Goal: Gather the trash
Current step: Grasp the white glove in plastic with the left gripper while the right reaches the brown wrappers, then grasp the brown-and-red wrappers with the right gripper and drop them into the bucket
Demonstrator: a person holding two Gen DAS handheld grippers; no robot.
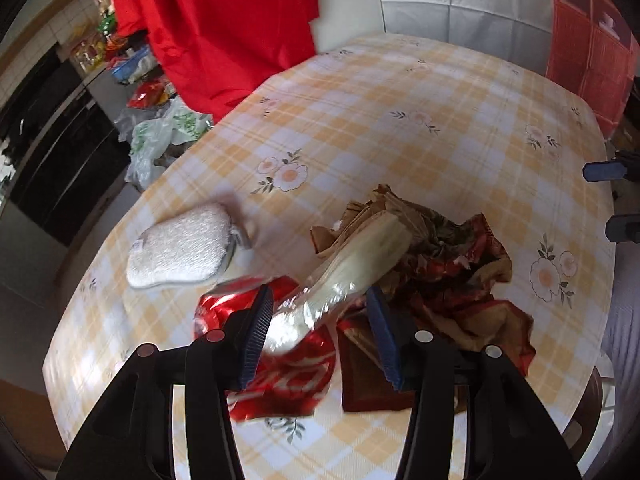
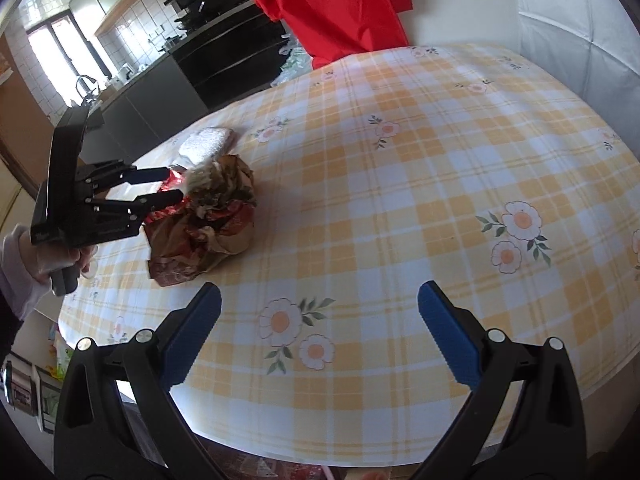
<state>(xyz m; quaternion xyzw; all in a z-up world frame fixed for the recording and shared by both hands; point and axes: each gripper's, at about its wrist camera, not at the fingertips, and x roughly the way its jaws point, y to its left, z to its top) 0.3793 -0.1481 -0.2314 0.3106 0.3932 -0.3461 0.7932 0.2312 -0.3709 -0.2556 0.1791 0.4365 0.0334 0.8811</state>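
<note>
Nearest in the left wrist view, the left gripper [image 1: 318,334] has its blue pads partly closed around a clear plastic wrapper [image 1: 352,276], which seems pinched between them though blur makes contact hard to confirm, above a crushed red can [image 1: 288,364] on the checked tablecloth [image 1: 400,128]. Just beside these lies a crumpled brown and red paper bag [image 2: 208,224], with a white sponge [image 1: 182,250] behind. The right gripper [image 2: 318,340] hangs wide apart and empty over the cloth, a red fabric [image 2: 332,4] hanging beyond the table.
</note>
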